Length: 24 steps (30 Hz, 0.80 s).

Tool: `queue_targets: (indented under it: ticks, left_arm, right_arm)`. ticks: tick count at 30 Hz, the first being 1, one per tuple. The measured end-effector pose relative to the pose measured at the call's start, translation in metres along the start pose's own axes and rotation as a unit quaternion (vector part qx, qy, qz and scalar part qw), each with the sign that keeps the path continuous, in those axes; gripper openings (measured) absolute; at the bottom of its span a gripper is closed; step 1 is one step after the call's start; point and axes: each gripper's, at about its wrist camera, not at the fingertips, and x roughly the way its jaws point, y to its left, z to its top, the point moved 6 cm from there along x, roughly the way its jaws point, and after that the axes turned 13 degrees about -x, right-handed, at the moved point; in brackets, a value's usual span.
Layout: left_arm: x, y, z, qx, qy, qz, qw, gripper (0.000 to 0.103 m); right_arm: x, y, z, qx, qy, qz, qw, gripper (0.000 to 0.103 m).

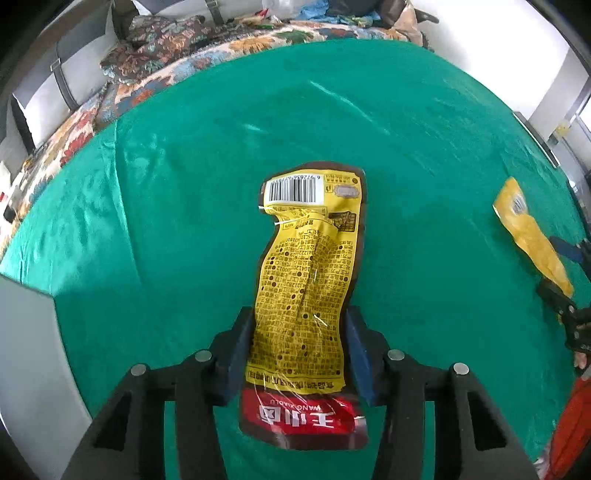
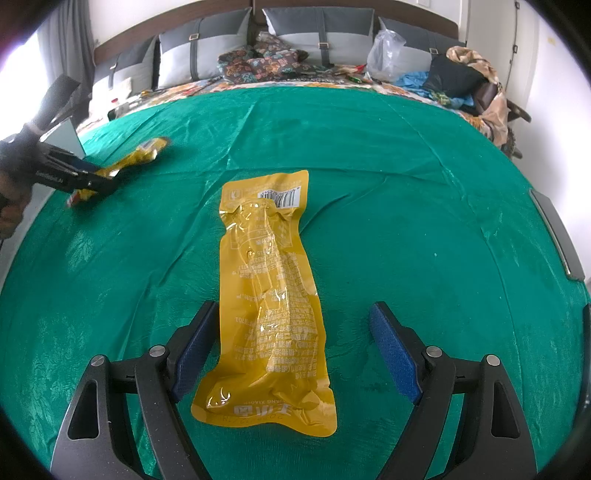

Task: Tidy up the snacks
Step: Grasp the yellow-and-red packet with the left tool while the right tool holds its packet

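Note:
A yellow snack packet (image 1: 306,266) with a barcode and a red end lies lengthwise between the blue pads of my left gripper (image 1: 299,317). Both pads press on its sides and it is pinched narrow there. In the right wrist view this same packet (image 2: 147,149) and the left gripper (image 2: 107,177) are at the far left. A plain orange-yellow packet (image 2: 269,295) lies flat on the green cloth (image 2: 406,184) between the fingers of my right gripper (image 2: 293,306), which is open. Its left pad is close to the packet and its right pad stands well apart.
Behind the green cloth lie floral bedding (image 2: 258,62), grey pillows (image 2: 317,29), a clear plastic bag (image 2: 386,55) and a heap of clothes (image 2: 461,81). A pale box (image 2: 66,136) stands at the cloth's left edge. A grey bar (image 2: 557,236) lies at its right edge.

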Motion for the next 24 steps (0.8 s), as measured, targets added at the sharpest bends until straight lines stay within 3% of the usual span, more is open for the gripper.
queue_targets:
  ticks: [4,10,14,19,24]
  left_arm:
    - [-0.009,-0.016,-0.03,-0.026,-0.007,0.002,0.9996,0.047]
    - [-0.041,-0.04,-0.089,-0.113,-0.015,-0.026,0.9931,0.046]
    - [-0.053,-0.054,-0.124,-0.13,-0.02,-0.029,0.9909,0.05]
    - [-0.048,-0.047,-0.12,-0.145,-0.035,-0.019,0.9887,0.075]
    - [-0.043,-0.041,-0.108,-0.159,-0.053,-0.021,0.9857,0.078]
  right_arm:
    - [0.0,0.0,0.0,0.0,0.0,0.0,1.0,0.085]
    - [0.0,0.0,0.0,0.0,0.0,0.0,1.0,0.085]
    - [0.0,0.0,0.0,0.0,0.0,0.0,1.0,0.085]
    - [0.0,0.0,0.0,0.0,0.0,0.0,1.0,0.085]
    - [0.001,0.001,0.0,0.002,-0.001,0.002,1.0,0.085]
